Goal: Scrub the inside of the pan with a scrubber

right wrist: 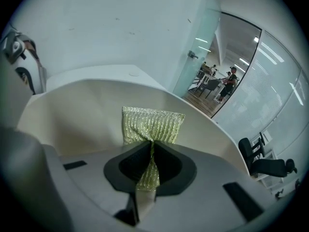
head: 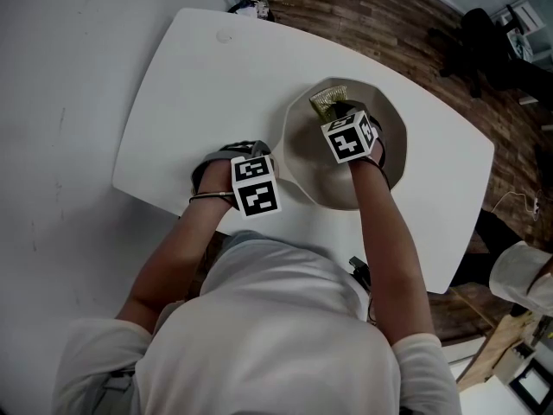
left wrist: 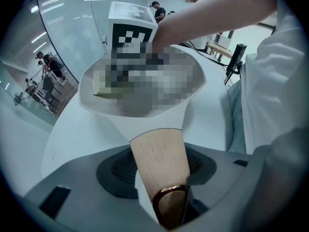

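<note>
Left tongs, angled steeply down, gripped the handle at the pan's 9 o'clock; right tongs pinched the scrubber inside.

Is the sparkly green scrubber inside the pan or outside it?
Inside. The scrubber, pinched in the right hand-held gripper, shows within the rim of the pan.
</note>
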Motion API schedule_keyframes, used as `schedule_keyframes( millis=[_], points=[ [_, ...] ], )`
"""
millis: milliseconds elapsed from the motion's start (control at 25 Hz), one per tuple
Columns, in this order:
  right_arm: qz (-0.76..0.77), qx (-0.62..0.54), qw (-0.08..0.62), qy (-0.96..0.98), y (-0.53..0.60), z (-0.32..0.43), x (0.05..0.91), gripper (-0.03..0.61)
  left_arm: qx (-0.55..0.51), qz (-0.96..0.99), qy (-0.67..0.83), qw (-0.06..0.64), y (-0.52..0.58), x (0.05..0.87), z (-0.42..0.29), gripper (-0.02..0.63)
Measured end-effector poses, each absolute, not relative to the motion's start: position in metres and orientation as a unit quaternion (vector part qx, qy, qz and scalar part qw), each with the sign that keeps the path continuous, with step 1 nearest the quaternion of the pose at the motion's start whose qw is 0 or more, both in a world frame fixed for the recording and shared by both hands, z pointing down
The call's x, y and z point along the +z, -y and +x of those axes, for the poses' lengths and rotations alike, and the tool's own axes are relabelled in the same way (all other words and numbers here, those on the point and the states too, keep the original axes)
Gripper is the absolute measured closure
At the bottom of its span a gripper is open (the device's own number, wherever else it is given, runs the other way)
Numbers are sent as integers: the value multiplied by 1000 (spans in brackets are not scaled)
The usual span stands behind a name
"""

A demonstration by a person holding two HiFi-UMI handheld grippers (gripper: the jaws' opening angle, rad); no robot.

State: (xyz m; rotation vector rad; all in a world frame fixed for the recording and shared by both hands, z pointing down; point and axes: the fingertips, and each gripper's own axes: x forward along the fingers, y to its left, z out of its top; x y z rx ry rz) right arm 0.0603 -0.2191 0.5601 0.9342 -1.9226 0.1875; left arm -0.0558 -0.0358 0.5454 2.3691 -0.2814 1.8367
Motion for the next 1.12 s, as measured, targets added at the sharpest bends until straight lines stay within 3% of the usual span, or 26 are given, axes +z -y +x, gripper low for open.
schedule_keyframes(
  millis=[1120],
  points=[
    [180, 147, 326, 916, 129, -27, 538, 541, 614, 782, 92, 64, 37, 545, -57, 380]
  ],
)
